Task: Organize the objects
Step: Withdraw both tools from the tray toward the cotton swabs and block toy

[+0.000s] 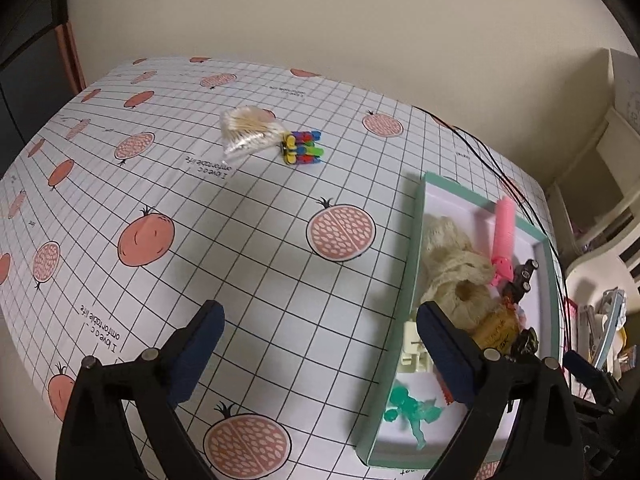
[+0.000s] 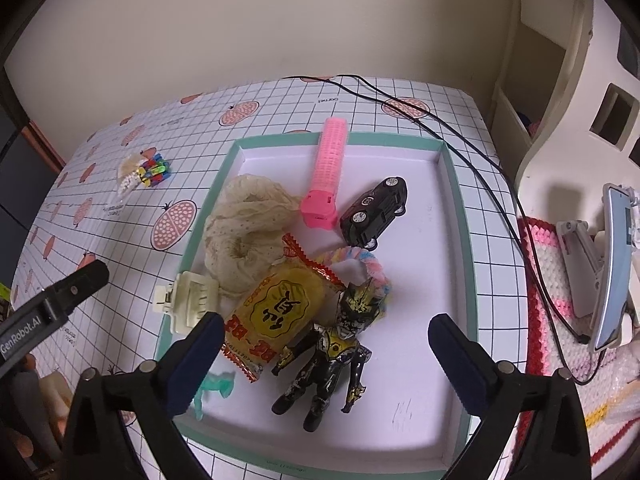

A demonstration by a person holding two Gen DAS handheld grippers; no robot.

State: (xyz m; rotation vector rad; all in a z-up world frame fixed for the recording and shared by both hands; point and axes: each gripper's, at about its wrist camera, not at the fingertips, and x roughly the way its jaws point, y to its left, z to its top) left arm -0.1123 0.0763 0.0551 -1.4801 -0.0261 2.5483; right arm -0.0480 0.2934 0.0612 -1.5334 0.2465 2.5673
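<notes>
A teal-rimmed white box [image 2: 460,200] holds a cream scrunchie [image 2: 244,224], a pink hair roller [image 2: 326,172], a black toy car [image 2: 376,208], a yellow snack packet [image 2: 276,312], a black-and-gold action figure [image 2: 332,356], a cream hair claw [image 2: 188,304] and a green plastic figure [image 2: 212,388]. My right gripper [image 2: 324,336] hangs open above the action figure, holding nothing. My left gripper [image 1: 320,328] is open over the tablecloth, just left of the box [image 1: 412,248]. On the cloth farther back lie a bag of cotton swabs [image 1: 248,132] and a bundle of coloured clips [image 1: 304,148].
The table [image 1: 200,208] wears a grid cloth with pomegranate prints. Black cables [image 2: 472,148] run behind and right of the box. A crocheted mat [image 2: 556,280] with a phone on a stand [image 2: 612,264] sits to the right, and white shelving [image 2: 560,80] stands beyond.
</notes>
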